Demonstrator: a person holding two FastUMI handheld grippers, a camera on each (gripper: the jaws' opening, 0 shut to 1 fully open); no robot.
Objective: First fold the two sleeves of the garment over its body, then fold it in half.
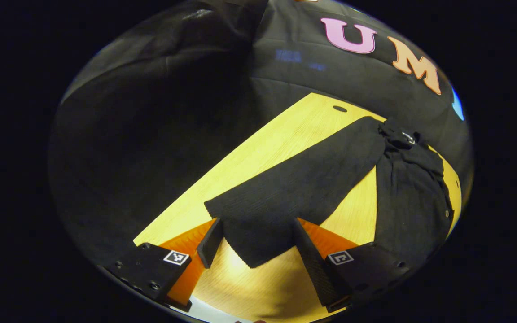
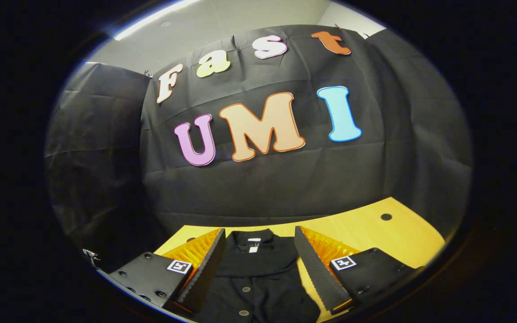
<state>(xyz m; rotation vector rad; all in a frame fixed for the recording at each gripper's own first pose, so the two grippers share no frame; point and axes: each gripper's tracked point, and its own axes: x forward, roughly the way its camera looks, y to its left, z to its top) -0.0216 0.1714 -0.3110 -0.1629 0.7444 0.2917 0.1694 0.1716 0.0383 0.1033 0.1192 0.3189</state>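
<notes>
1. Left gripper (image 1: pixel 256 244) of mine hangs over the yellow wooden table (image 1: pixel 281 139) with its fingers spread wide, and the cuff end of the black garment's long ribbed sleeve (image 1: pixel 294 186) lies between them.
2. I cannot tell whether either finger touches that cloth or only frames it from above.
3. That sleeve runs flat across the table up to the rumpled collar (image 1: pixel 397 137), and the black button-front garment (image 1: pixel 409 197) lies to its right, its far edge cut off.
4. Right gripper (image 2: pixel 259 255) of mine is spread wide too, low above the garment's chest, the collar with its small white tag showing between the fingers.
5. Buttons run down the placket (image 2: pixel 243 289), whose lower part is cut off.
6. A small dark round hole (image 2: pixel 386 216) sits in the tabletop, near its far right corner.
</notes>
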